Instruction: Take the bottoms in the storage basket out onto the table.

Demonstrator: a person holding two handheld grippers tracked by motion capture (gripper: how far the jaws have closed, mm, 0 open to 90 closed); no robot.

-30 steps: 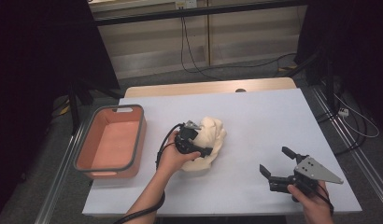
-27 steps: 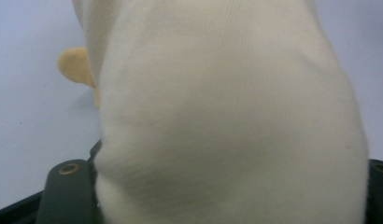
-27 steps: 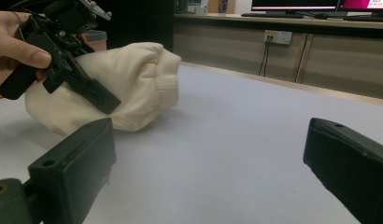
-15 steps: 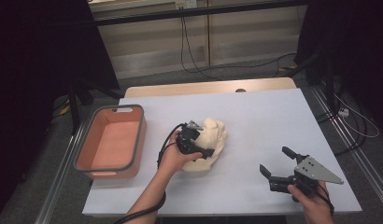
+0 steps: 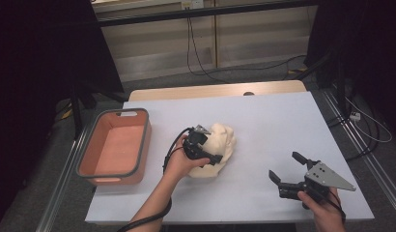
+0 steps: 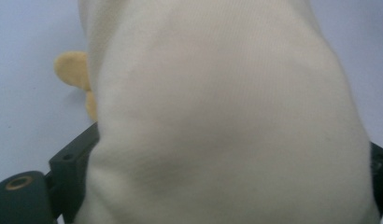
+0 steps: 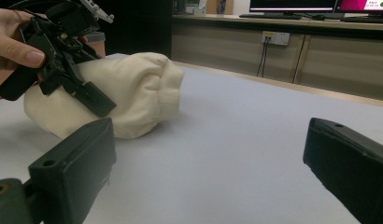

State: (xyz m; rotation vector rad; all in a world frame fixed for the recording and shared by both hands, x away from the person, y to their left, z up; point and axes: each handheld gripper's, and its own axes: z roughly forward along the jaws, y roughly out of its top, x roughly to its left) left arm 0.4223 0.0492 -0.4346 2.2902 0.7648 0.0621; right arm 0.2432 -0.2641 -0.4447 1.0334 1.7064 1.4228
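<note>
Left gripper (image 5: 211,153) over a soft cream plush toy (image 5: 219,147) on the white table (image 5: 283,130).
Its jaws have just been opening, straddling the toy mid-table; right gripper (image 5: 284,170) rests spread and empty, well apart.

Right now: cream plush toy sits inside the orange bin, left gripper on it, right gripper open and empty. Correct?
Not quite. The cream plush toy lies on the white table, right of the orange bin, as the high view shows. The left gripper is on it, its jaws just opening; the right gripper is open and empty.
</note>
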